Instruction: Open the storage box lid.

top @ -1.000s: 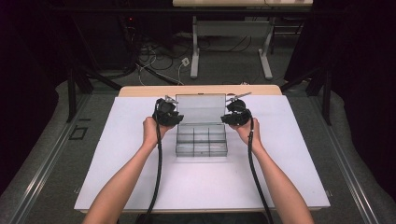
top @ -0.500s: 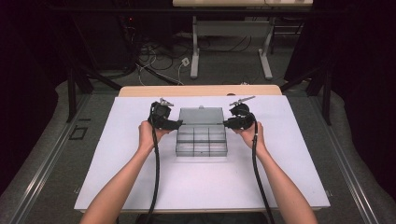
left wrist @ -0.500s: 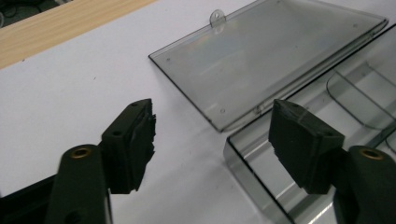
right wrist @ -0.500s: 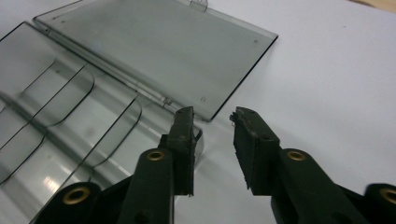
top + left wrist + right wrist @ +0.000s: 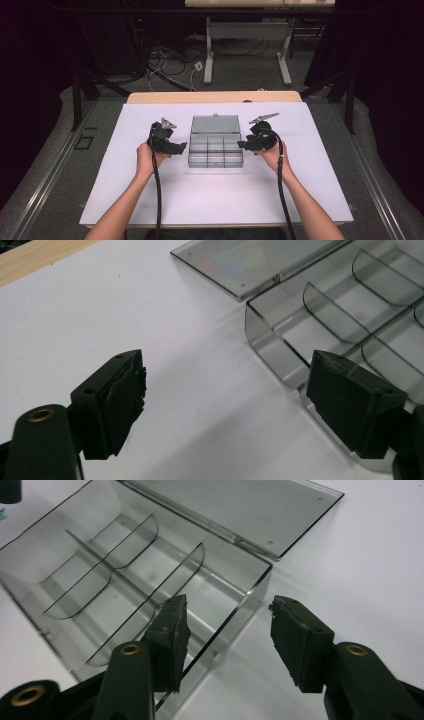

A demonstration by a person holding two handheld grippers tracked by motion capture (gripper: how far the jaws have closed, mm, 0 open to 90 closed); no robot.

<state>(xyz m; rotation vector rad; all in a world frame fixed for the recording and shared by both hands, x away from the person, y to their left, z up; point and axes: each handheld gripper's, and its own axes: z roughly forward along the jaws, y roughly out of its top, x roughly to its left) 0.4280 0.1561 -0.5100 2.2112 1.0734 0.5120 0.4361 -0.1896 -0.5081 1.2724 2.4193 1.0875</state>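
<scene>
A clear grey compartment box sits mid-table, its lid swung flat behind it. Its compartments look empty. My left gripper is open just left of the box. In the left gripper view the left gripper has bare white surface between its jaws, with the box and lid to the upper right. My right gripper is open at the box's right side. In the right gripper view the right gripper has the box's side wall between its jaws, with the lid beyond.
A white sheet covers the table, with a wooden strip along the far edge. Beyond the table are floor cables and another table's legs. Black cables trail from both grippers towards the person.
The lid, held upright a second ago, now lies flat behind the box. Both grippers have let go and drawn back to the box's left and right sides.
</scene>
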